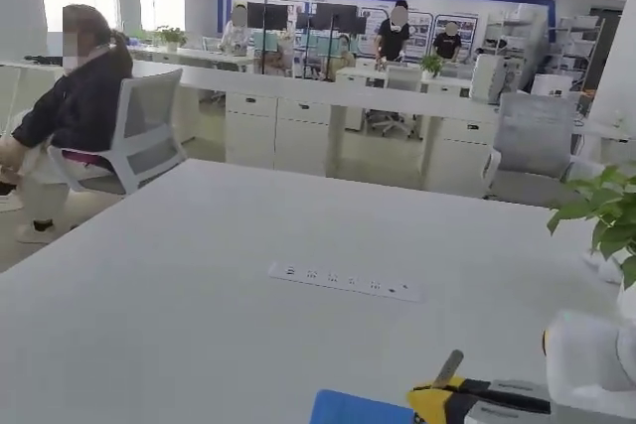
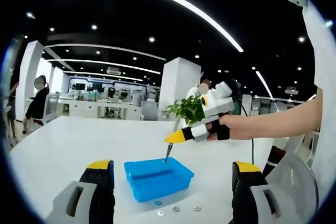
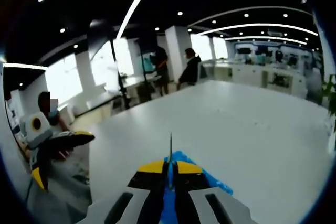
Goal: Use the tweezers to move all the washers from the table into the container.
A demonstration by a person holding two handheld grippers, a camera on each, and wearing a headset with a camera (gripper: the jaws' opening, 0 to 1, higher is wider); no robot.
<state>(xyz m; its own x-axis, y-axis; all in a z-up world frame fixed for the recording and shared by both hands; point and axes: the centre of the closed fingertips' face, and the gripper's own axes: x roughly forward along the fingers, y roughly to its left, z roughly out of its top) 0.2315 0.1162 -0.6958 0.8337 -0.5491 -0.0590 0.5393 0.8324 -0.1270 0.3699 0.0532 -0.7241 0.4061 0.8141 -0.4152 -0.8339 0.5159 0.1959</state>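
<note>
A blue container (image 2: pixel 157 178) sits on the white table, with three small washers (image 2: pixel 177 210) on the table just in front of it. My right gripper (image 2: pixel 176 136) is shut on thin tweezers (image 2: pixel 168 153), whose tip hangs over the container's far side. Whether the tip carries a washer I cannot tell. In the right gripper view the tweezers (image 3: pixel 170 148) stick out from the shut right gripper (image 3: pixel 169 167), above the container (image 3: pixel 212 181). My left gripper (image 2: pixel 173 167) stands open, near side of the container. The head view catches the container (image 1: pixel 353 410) and right gripper (image 1: pixel 437 399).
A white power strip (image 1: pixel 343 282) lies flat mid-table. A potted plant (image 1: pixel 601 215) stands at the table's right edge. A person sits on an office chair (image 1: pixel 139 136) at the far left; more desks and people are behind.
</note>
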